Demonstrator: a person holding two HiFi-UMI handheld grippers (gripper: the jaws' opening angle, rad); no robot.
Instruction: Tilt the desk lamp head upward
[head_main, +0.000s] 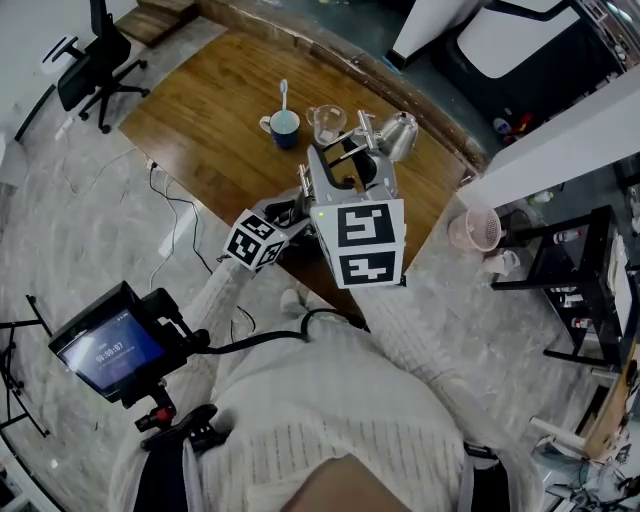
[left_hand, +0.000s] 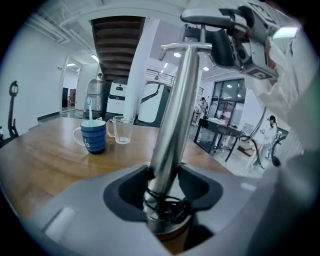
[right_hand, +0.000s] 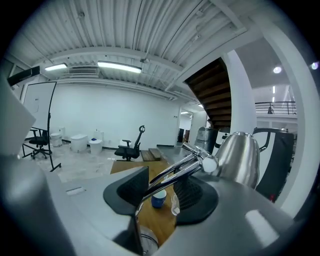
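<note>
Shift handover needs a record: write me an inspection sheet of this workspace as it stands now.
Surface: wooden table, standing on a pale floor.
Job's things: chrome lamp pole standing; lamp arm slanting; lamp head shiny metal.
Clutter: blue mug with a handle sticking out; glass mug beside it.
Grippers: left gripper shut on the lamp pole near its foot; right gripper open, the lamp arm between its jaws.
Cables: dark cord coiled round the pole's foot; floor cable left of the table.
Surroundings: office chair, pink basket, black shelf.
</note>
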